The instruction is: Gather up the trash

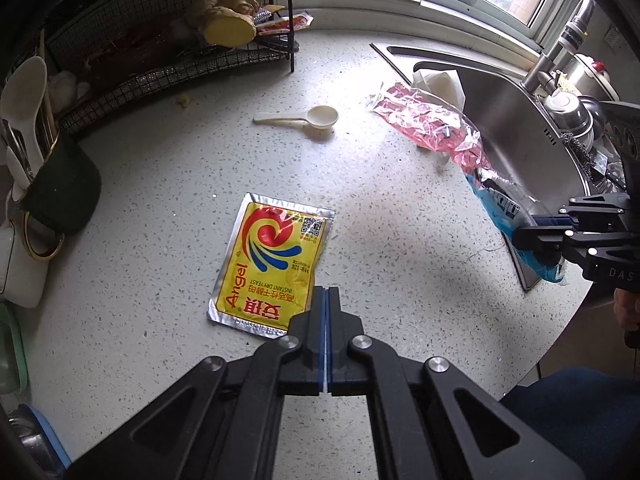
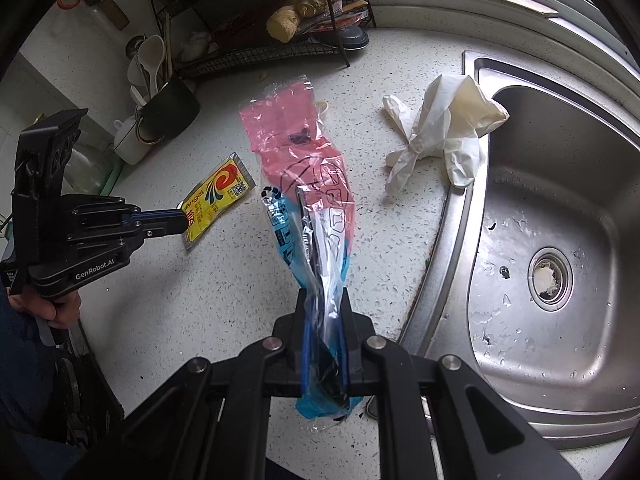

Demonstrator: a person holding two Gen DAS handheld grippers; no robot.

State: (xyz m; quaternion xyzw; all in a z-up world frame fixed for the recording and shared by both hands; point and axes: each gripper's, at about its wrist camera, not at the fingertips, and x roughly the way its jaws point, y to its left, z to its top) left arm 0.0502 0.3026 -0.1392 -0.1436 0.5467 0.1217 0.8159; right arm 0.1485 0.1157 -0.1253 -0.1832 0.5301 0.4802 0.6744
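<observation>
Yeast packet [image 1: 269,263] lies on the counter [image 1: 400,200] in the left wrist view, long axis running near-left to far-right, its near corner hidden behind the left gripper [image 1: 327,294]. Those jaws are pressed together; whether they pinch the packet's edge cannot be told here. At the right edge the right gripper [image 1: 532,236] clamps a pink-and-blue wrapper [image 1: 432,124] that stretches far-left beside the sink [image 1: 520,128]. A spoon [image 1: 304,117] lies farther off.

In the right wrist view the wrapper [image 2: 308,184] is clenched in the right gripper [image 2: 324,300], pointing away, its near end bunched and hard to read. A glove [image 2: 436,132] drapes over the sink rim [image 2: 444,240]. At left, a hand [image 2: 52,308] holds the left gripper [image 2: 182,224] level, tips touching the packet [image 2: 216,196].
</observation>
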